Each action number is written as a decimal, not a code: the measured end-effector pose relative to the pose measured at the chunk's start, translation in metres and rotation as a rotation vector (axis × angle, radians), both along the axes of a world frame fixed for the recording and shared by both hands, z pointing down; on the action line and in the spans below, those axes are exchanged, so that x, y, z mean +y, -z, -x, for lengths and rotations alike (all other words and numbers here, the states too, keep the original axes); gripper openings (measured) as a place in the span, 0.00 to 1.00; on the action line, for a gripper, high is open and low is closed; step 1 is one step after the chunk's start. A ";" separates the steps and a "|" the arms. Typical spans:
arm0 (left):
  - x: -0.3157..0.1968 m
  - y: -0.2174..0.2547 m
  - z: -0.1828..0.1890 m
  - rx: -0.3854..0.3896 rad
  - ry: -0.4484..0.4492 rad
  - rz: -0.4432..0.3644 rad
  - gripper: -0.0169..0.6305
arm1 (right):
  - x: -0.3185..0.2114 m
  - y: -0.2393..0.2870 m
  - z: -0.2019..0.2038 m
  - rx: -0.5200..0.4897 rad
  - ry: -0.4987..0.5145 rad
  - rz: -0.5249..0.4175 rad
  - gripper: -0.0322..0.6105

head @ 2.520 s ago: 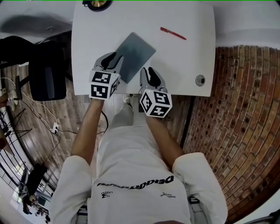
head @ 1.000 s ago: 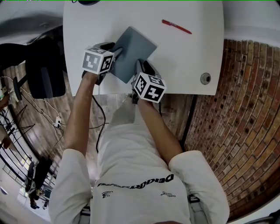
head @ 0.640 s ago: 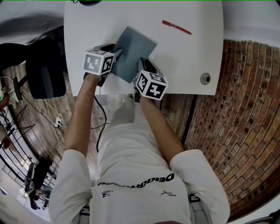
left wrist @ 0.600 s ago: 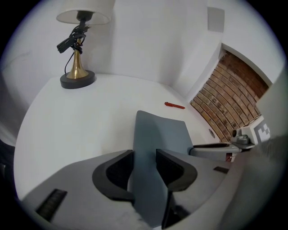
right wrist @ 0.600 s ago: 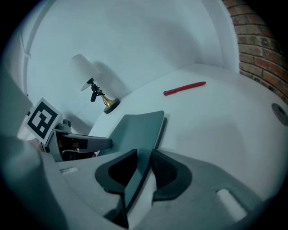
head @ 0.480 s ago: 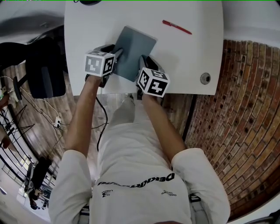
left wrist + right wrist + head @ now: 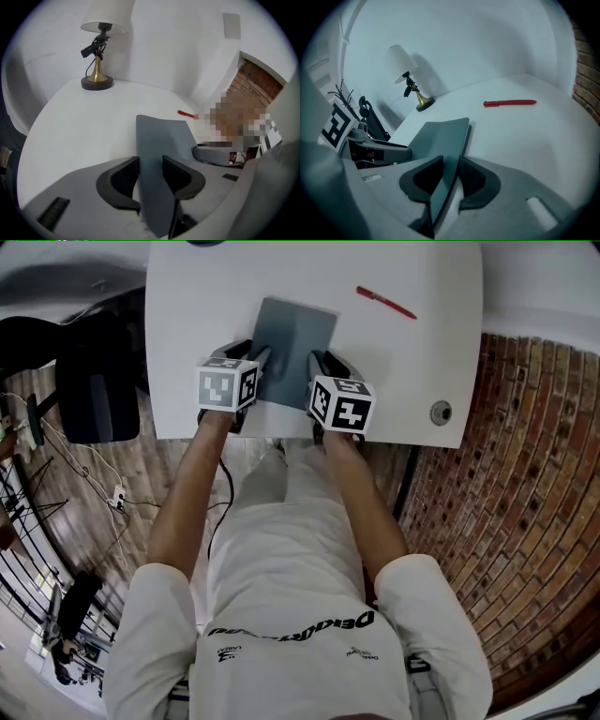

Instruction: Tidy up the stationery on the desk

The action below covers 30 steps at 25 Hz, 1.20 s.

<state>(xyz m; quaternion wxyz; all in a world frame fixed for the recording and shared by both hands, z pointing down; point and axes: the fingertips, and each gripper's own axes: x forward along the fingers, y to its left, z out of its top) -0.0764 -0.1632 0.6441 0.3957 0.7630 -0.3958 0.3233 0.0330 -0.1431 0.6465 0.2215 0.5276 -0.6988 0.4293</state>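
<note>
1. Head view: grey notebook [image 7: 295, 338] lies on the white tabletop [image 7: 187, 324], close to its 6 o'clock edge and roughly square to it. The left claw [image 7: 261, 360] takes the book's near corner at 7 o'clock, and the right claw [image 7: 314, 362] takes the one at 5 o'clock. A red pen [image 7: 385, 303] lies well apart, at 1 o'clock from the book. A round grommet [image 7: 441, 412] sits at 4 o'clock. Nothing lies between book and pen.
2. Left gripper view: the left claw pinches the notebook's edge, with one pad on each face. A lamp [image 7: 98, 70] stands at the far side, at 11 o'clock, well clear.
3. Right gripper view: the right claw's jaws have just been closing and pinch the same edge between their pads. As I judge it, the step goes well if both grips stay even and both hands move together. Otherwise the thin book may twist or slide out. The pen is untouched and probably comes after.
</note>
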 end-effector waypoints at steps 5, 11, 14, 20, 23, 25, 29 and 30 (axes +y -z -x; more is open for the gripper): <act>0.006 -0.001 0.001 0.006 0.050 0.004 0.27 | -0.007 0.000 0.000 0.016 0.071 -0.007 0.19; 0.012 -0.003 0.002 0.027 0.089 0.000 0.27 | -0.012 0.000 0.001 0.055 0.125 -0.022 0.19; 0.013 -0.002 0.000 0.040 0.108 0.000 0.27 | -0.012 -0.001 0.000 0.063 0.139 -0.026 0.19; 0.014 -0.002 0.004 0.043 0.118 -0.002 0.27 | -0.012 -0.001 0.002 0.066 0.148 -0.019 0.20; 0.014 -0.001 0.003 0.045 0.126 0.000 0.27 | -0.012 -0.001 0.001 0.062 0.148 -0.022 0.20; 0.014 -0.001 0.003 0.045 0.131 -0.003 0.27 | -0.013 -0.001 0.001 0.061 0.145 -0.023 0.20; 0.015 -0.001 0.004 0.052 0.129 -0.001 0.27 | -0.012 0.000 -0.002 0.053 0.129 -0.021 0.21; 0.015 0.000 0.004 0.055 0.129 -0.003 0.27 | -0.011 0.001 -0.003 0.048 0.122 -0.024 0.21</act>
